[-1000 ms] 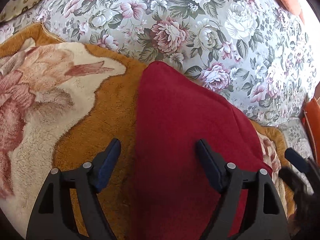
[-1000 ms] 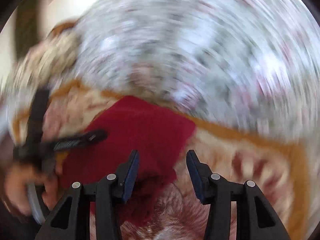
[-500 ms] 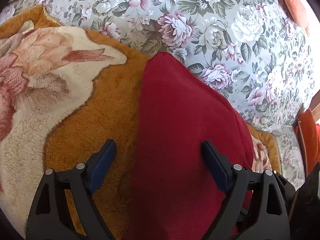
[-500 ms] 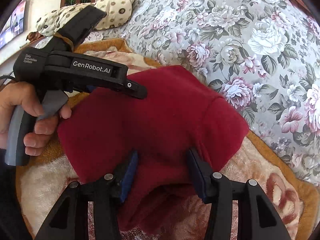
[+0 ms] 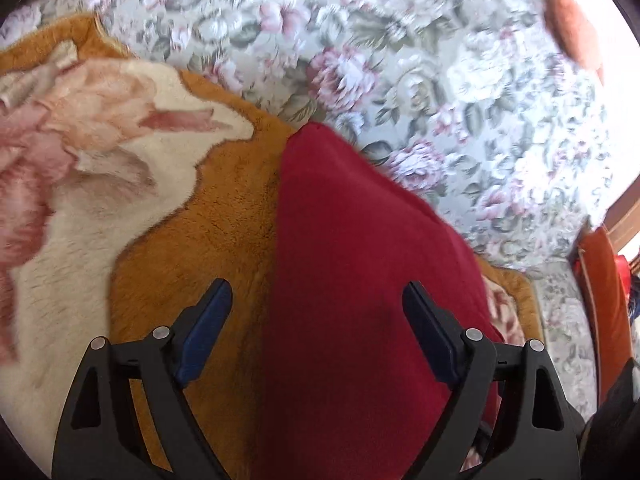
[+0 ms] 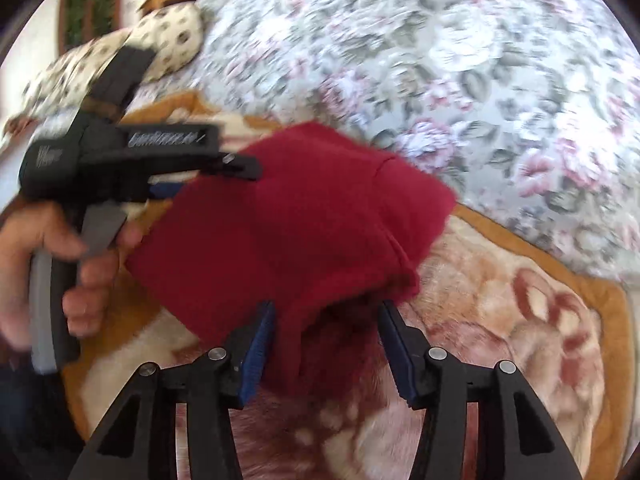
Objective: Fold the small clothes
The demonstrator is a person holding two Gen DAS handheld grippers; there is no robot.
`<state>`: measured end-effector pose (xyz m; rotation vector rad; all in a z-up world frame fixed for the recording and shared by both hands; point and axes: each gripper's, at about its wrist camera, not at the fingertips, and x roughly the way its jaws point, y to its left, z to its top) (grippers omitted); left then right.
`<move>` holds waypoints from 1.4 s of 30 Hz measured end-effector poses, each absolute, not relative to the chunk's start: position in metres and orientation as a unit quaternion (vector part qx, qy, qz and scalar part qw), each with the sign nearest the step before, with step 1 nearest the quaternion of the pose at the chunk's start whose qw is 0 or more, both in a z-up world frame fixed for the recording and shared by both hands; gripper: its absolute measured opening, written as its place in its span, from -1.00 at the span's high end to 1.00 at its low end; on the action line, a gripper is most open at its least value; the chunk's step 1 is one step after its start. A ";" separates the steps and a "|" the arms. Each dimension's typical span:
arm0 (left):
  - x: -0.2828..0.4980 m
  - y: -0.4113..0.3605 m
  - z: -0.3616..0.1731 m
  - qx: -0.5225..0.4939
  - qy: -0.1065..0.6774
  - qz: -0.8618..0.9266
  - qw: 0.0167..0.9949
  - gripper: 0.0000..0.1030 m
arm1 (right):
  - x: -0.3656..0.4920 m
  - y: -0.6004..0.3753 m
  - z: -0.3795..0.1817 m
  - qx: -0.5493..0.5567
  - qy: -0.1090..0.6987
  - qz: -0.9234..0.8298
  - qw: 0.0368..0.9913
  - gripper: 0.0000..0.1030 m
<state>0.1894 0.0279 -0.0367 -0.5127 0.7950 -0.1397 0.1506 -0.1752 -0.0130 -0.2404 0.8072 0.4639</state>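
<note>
Red garment [image 6: 288, 216] edge between open right fingers [image 6: 256, 350]

Both wrist views close, angled down; share red garment [image 5: 360, 280].

Matt red fleece garment [image 5: 360, 280], plush blanket [image 5: 224, 232]

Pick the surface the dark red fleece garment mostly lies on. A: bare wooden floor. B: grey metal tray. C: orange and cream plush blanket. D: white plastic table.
C: the dark red fleece garment lies mostly on the orange and cream plush blanket, which is spread over a floral bedspread.
</note>
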 end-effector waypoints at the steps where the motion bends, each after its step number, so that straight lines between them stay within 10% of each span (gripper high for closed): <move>1: 0.181 0.025 -0.031 -0.237 0.379 -0.069 0.892 -0.69 | 0.142 -0.178 -0.005 -0.098 0.392 0.205 0.892 0.00; 12: 0.042 0.002 0.001 -0.021 0.390 -0.091 0.916 -0.99 | 0.000 -0.176 0.028 0.101 0.403 0.070 0.907 -0.01; 42: 0.035 0.002 -0.030 -0.071 0.423 -0.099 0.898 -0.99 | -0.016 -0.176 0.007 0.091 0.413 0.027 0.906 -0.01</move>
